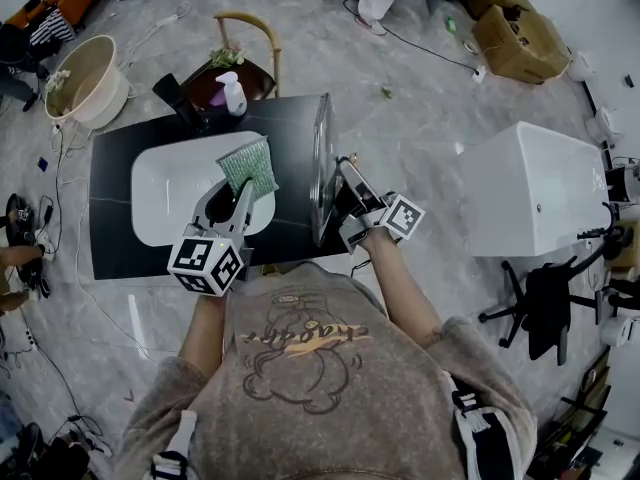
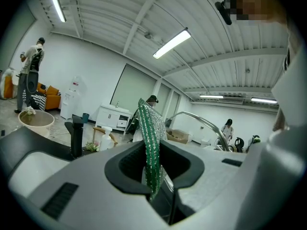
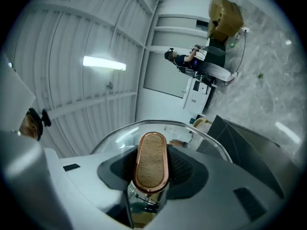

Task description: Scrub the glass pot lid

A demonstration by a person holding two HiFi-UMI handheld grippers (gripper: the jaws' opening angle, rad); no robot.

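The glass pot lid [image 1: 322, 168] stands on edge above the black counter [image 1: 120, 248], just right of the white sink [image 1: 160, 193]. My right gripper [image 1: 348, 186] is shut on its oval wooden handle [image 3: 151, 159], and the lid's glass rim [image 3: 211, 138] arcs behind the jaws. My left gripper [image 1: 236, 194] hangs over the sink, shut on a green scrub pad [image 1: 248, 166]. In the left gripper view the green scrub pad [image 2: 150, 143] stands upright between the jaws, with the lid's metal rim [image 2: 201, 123] to its right. The pad and the lid are a little apart.
A black faucet [image 1: 180, 103] and a white pump bottle [image 1: 232, 93] stand at the counter's far edge, with a wooden chair [image 1: 250, 38] behind them. A beige basin [image 1: 85, 78] sits far left. A white tub [image 1: 530, 188] and an office chair [image 1: 545, 308] stand to the right.
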